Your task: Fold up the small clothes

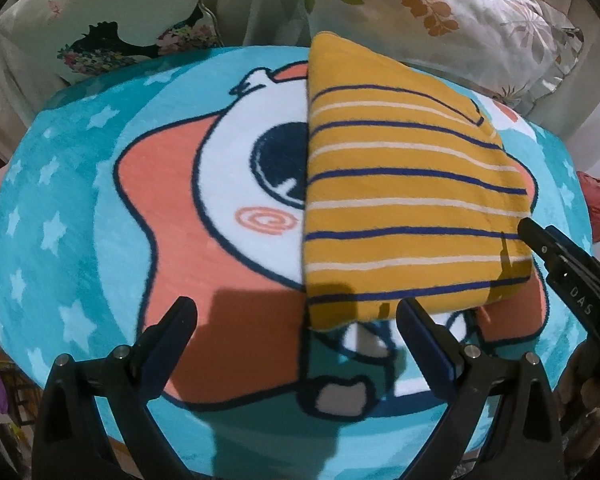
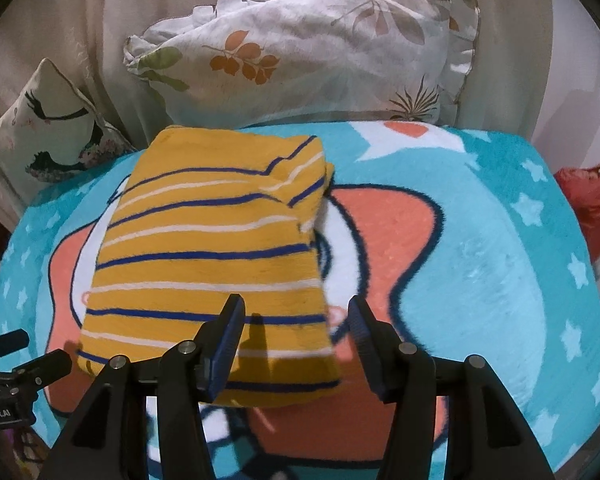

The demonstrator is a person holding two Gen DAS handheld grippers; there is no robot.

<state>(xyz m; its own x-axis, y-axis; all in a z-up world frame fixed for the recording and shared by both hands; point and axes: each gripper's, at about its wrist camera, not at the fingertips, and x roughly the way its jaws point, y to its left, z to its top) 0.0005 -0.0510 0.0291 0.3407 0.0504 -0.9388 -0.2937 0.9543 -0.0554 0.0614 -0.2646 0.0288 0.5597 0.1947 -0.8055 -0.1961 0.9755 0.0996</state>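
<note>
A yellow garment with blue and white stripes [image 1: 400,200] lies folded into a long rectangle on a teal cartoon blanket [image 1: 60,208]. It also shows in the right wrist view [image 2: 208,264]. My left gripper [image 1: 296,316] is open and empty, hovering just before the garment's near left corner. My right gripper [image 2: 296,312] is open and empty above the garment's near right corner; its left finger overlaps the cloth in view. The right gripper also shows at the right edge of the left wrist view [image 1: 560,264].
The blanket [image 2: 480,260] covers a raised surface with rounded edges. A floral pillow [image 2: 300,52] and a cushion with a dark print [image 2: 48,128] lie at the back. A red bag [image 2: 592,200] sits off the right side.
</note>
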